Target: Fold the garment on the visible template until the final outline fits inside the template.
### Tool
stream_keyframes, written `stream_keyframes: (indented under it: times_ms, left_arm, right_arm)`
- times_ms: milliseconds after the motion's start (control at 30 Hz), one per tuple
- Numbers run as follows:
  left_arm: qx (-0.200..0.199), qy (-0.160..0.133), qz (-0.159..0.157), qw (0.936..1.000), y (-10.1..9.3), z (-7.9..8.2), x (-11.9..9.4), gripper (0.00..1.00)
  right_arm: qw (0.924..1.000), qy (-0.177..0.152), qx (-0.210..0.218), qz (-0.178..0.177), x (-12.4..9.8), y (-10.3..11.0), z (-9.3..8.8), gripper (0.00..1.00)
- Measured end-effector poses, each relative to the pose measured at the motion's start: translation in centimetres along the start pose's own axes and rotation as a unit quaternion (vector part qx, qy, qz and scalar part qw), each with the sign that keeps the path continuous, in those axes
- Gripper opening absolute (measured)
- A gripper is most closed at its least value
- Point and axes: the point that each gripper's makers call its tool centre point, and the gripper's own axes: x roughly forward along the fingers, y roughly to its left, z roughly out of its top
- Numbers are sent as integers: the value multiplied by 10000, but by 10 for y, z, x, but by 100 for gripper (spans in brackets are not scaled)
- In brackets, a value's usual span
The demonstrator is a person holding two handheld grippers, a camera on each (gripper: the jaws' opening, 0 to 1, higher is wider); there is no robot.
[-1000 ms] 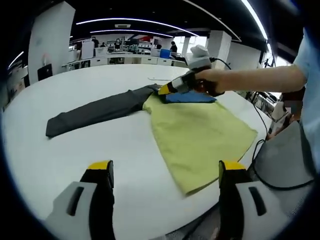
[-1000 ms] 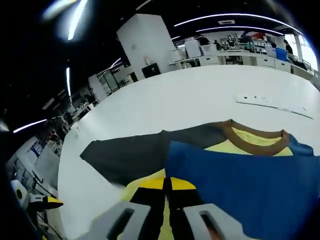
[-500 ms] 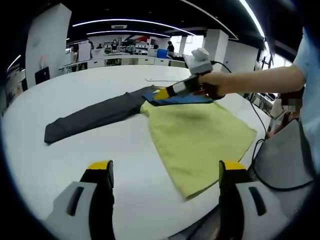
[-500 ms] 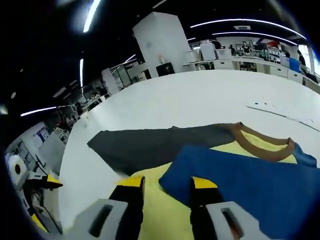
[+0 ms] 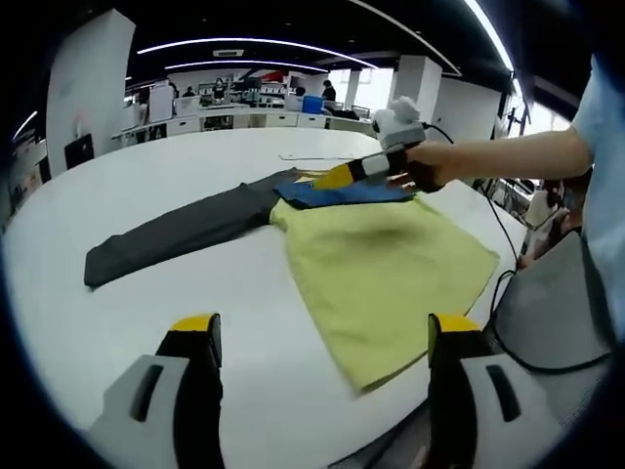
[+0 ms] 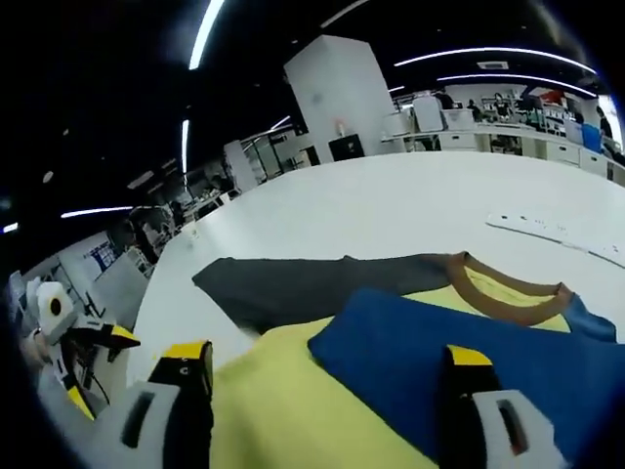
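So the garment (image 5: 386, 259) is lying flat on the white tabletop (image 5: 146, 322). It's a long-sleeve shirt with a yellow-green body, one dark grey sleeve (image 5: 181, 230) stretched straight out toward 9 o'clock in the left gripper view, and a blue sleeve (image 5: 342, 193) folded over across the top of the body near the collar. The brown collar (image 6: 513, 293) shows nicely in the right gripper view at about 3 o'clock, with the blue sleeve (image 6: 430, 362) spread over the yellow right in front of that camera.

The left gripper (image 5: 327, 337) is sitting low at 6 o'clock of its own view, fingers spread wide apart with nothing between them, above bare tabletop and the near edge of the yellow body. It isn't touching the fabric as far as I can see.

The right gripper (image 5: 342, 177) shows up in the left gripper view at roughly 1 o'clock, held by a hand (image 5: 425, 166), its yellow tips just above the blue sleeve. In its own view the right gripper (image 6: 327, 376) has its fingers well apart too, not clamped on anything, hovering over the blue sleeve and yellow body.

In the background there are office desks (image 5: 234, 117) and a white pillar (image 6: 337, 98).
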Motion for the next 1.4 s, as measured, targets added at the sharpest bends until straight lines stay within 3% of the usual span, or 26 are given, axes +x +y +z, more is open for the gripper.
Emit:
stream_keyframes:
  times_ms: [133,333,767,1167,1300,1400]
  left_arm:
    - [71,-11,-28,10000,-3,3,0,85]
    - [102,-23,-57,9999,-4,5,1,85]
    - [143,-1,-156,9998,-11,7,8,84]
    - [248,37,-243,9994,-14,12,12,84]
    - [240,65,-264,9993,-14,11,14,84]
    - [238,80,-273,9993,-16,11,14,84]
  right_arm:
    - [9997,133,-176,40,-14,-6,-7,100]
    - [9999,97,-11,-46,-38,-21,-9,100]
    - [9978,126,208,-623,-102,-72,-24,93]
    - [9935,246,490,-996,-140,-106,-45,87]
    - [9895,297,709,-1227,-151,-120,-54,80]
    - [9852,141,1163,-1252,-155,-122,-54,67]
